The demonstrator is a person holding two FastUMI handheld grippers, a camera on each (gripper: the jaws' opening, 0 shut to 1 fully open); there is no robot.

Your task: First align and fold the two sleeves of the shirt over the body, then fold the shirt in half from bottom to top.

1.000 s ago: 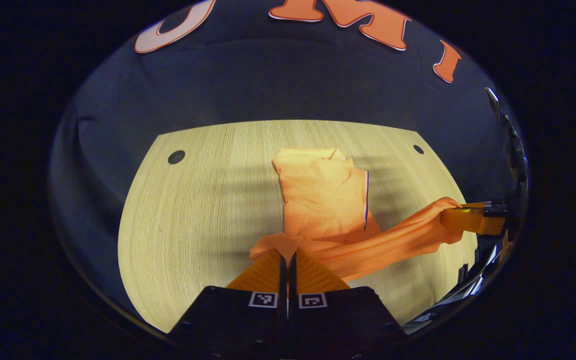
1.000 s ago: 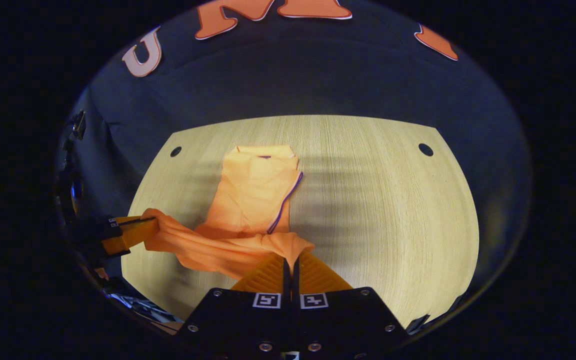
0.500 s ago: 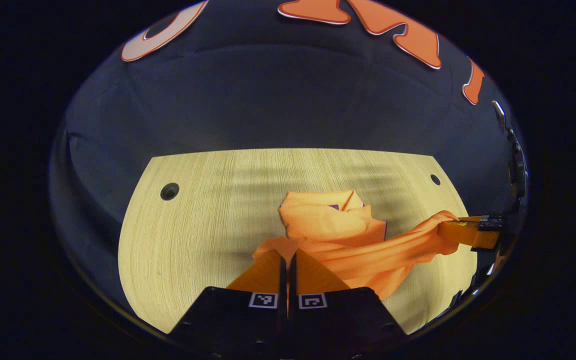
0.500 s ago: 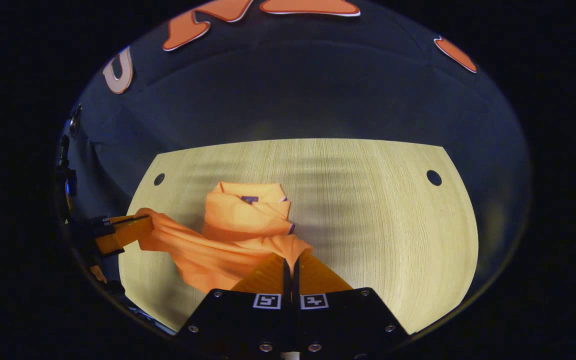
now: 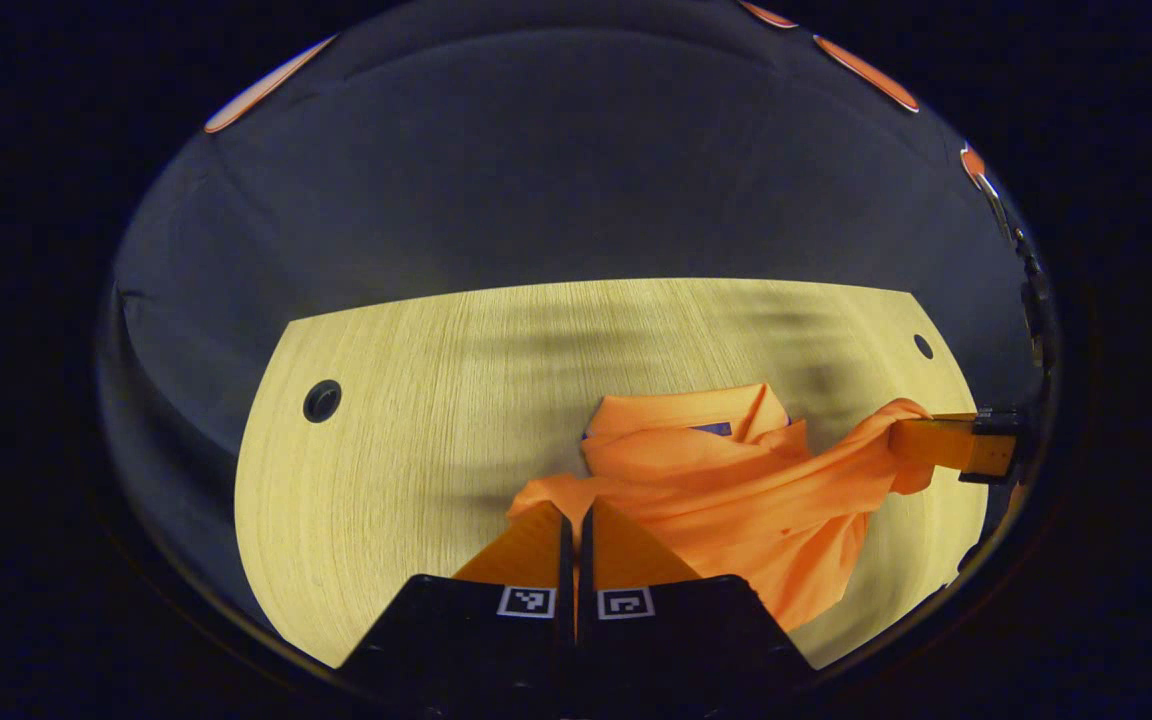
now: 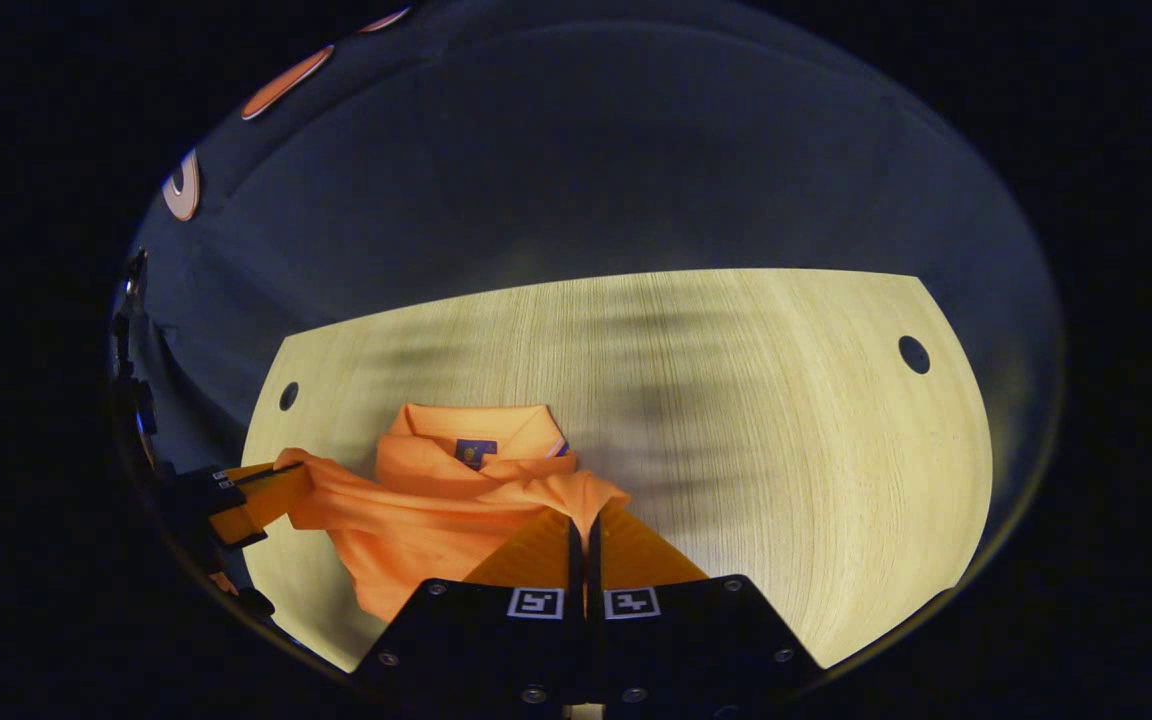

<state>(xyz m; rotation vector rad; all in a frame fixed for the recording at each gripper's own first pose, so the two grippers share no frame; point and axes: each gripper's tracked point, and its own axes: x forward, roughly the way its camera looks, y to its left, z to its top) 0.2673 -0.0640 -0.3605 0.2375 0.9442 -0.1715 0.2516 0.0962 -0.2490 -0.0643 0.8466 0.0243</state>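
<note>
An orange polo shirt (image 5: 736,490) lies on the light wooden table (image 5: 416,430), its bottom hem lifted and carried up close to the collar (image 5: 696,410). My left gripper (image 5: 573,512) is shut on one hem corner. In the left gripper view the right gripper (image 5: 921,440) pinches the other corner at the right edge. In the right gripper view the shirt (image 6: 426,510) hangs between both grippers: my right gripper (image 6: 581,520) is shut on its corner, the left gripper (image 6: 281,485) holds the far one. The collar (image 6: 476,425) with its label shows just beyond the raised hem.
The table (image 6: 786,420) has round cable holes near its far corners (image 5: 322,400) (image 6: 913,354). The black cloth wall rises behind the table's far edge. Bare wood stretches to the left of the shirt in the left gripper view and to the right in the right gripper view.
Both grippers have carried the hem forward toward the collar. The flat lower body of the shirt is now covered by the folded-over cloth, and only the collar shows beyond it.
</note>
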